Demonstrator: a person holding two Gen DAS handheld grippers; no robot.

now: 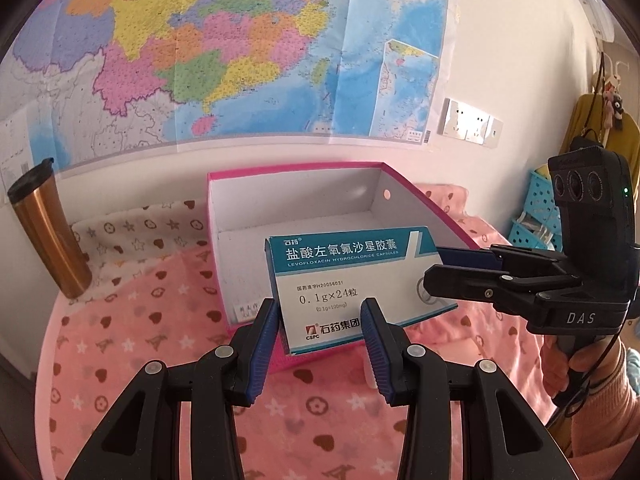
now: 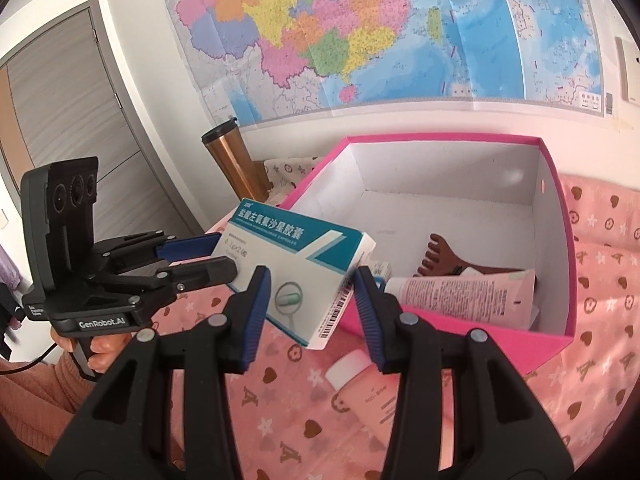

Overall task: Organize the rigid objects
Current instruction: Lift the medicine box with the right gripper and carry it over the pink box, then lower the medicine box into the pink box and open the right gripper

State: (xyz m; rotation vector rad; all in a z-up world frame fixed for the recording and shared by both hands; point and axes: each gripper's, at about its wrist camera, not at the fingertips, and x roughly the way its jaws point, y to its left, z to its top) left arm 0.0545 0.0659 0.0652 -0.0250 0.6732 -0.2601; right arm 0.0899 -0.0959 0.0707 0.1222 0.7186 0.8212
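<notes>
Gripping medicine box [image 1: 352,280] in both claws, left claw [image 1: 320,344], right claw [image 2: 308,308], pink box [image 2: 560,272] holding comb [image 2: 452,266], tube [image 2: 460,292]

A big coloured wall map [image 1: 224,48] fills the wall from ten to one o'clock, with a white socket plate [image 1: 472,122] just beside its lower corner at two o'clock. A copper tumbler with a black lid [image 1: 48,232] stands upright at nine o'clock, at the edge of the pink patterned blanket [image 1: 132,360]. Blue perforated baskets [image 1: 538,216] sit at three o'clock, below a mustard garment [image 1: 588,120] hanging on the wall
</notes>
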